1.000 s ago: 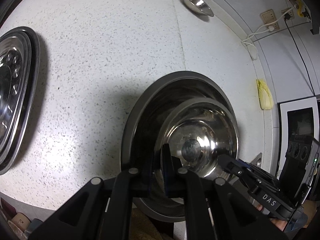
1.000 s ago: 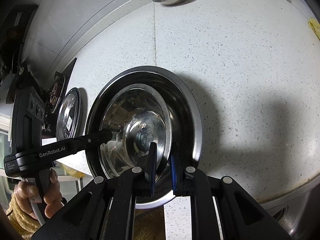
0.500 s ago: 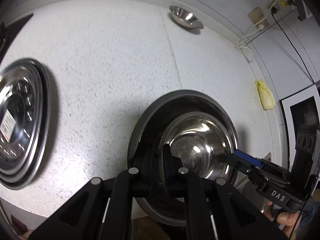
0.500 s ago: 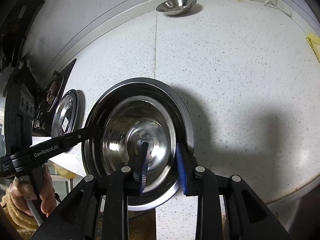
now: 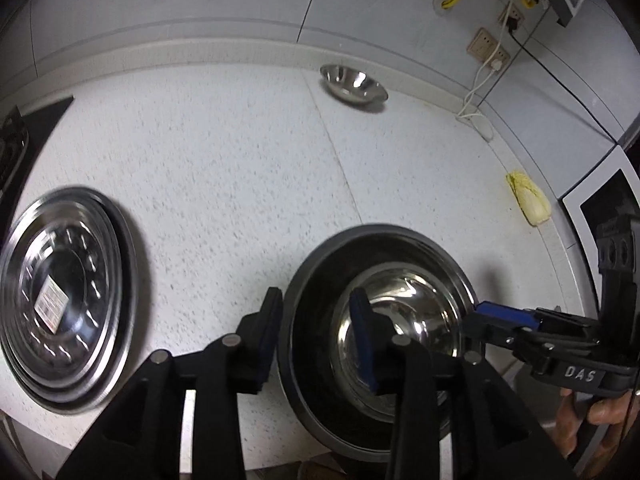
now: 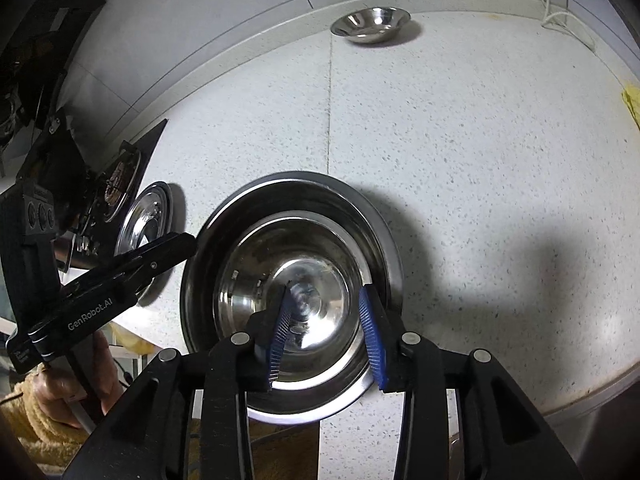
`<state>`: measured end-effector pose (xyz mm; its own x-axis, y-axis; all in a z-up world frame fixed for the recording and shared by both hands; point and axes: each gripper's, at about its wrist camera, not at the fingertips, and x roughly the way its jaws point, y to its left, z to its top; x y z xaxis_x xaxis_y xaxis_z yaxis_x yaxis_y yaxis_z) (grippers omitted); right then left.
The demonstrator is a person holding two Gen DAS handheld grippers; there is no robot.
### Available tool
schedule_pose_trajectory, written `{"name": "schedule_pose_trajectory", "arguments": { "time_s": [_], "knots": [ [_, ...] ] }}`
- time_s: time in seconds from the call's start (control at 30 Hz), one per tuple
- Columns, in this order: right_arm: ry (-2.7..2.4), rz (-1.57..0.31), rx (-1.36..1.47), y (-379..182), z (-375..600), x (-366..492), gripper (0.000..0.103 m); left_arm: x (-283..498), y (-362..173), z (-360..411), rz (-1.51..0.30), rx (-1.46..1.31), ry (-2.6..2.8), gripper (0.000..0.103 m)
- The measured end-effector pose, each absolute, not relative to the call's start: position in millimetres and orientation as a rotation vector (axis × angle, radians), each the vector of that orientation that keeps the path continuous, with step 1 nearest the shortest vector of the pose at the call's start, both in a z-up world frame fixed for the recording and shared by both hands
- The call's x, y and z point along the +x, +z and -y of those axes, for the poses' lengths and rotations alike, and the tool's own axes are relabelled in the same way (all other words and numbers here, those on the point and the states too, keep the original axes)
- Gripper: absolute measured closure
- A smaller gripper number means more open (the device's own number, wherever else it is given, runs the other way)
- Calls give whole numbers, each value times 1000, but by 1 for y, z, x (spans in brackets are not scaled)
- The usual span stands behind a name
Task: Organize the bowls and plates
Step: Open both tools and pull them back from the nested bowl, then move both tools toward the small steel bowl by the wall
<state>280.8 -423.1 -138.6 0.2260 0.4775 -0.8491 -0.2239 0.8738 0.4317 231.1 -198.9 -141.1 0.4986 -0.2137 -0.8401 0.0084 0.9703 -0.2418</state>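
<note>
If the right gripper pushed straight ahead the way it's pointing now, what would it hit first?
Probably the inner steel bowl nested in the larger bowl. The right gripper, jaws opening with nothing pinched, points down into it, likely meeting the inner bowl's floor or right rim; depth is unclear.

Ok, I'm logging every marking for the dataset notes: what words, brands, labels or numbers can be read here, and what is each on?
"DAS": on the right gripper, on its body, left wrist view.
"GenRobot.AI": on the left gripper, along its side, right wrist view.
White sticker on the steel plate: print too blurred to read.
Nothing readable on the nested bowls or the far bowl.
</note>
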Motion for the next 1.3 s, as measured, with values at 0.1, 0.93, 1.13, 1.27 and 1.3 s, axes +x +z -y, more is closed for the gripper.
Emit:
{"name": "schedule_pose_trajectory", "arguments": {
  "time_s": [0.1, 0.93, 1.13, 1.27, 1.3],
  "knots": [
    [494, -1236, 238, -133, 426, 284, 62, 232, -133, 200, -998, -196, -140, 66],
    [502, -1091, 252, -87, 441, 378, 54, 307, -92, 214, -857, -67, -144, 64],
    [488, -1076, 260, -87, 441, 422, 43, 343, -82, 216, -822, -35, -129, 58],
    [463, -1076, 283, -91, 444, 451, 41, 362, -75, 218, -784, -18, -118, 57],
    [455, -1078, 290, -92, 444, 458, 41, 366, -74, 220, -777, -13, -119, 57]
  ]
}}
